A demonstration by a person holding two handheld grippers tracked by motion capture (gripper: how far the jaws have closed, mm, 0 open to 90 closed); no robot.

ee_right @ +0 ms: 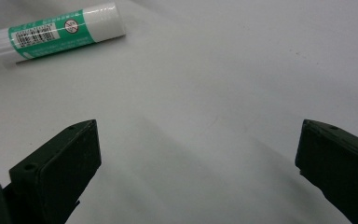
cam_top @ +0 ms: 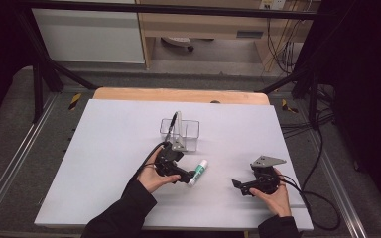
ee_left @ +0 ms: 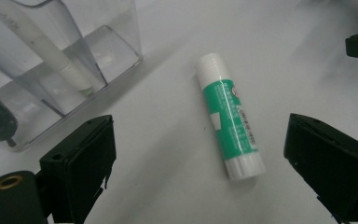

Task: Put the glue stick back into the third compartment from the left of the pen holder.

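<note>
green-and-white glue stick (ee_left: 230, 116) lies flat on the surface (cam_top: 109, 148), between the left tool's (ee_left: 200, 154) wide jaws.
to grip well, i'd lower squarely, close across its middle; right tool (ee_right: 198, 163) wide, empty.

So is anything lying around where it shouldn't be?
Maybe the glue stick. It lies flat on the white table, outside the clear holder, while a white pen stands inside it. The open left gripper is right by it. Nothing looks spilled or broken.
</note>
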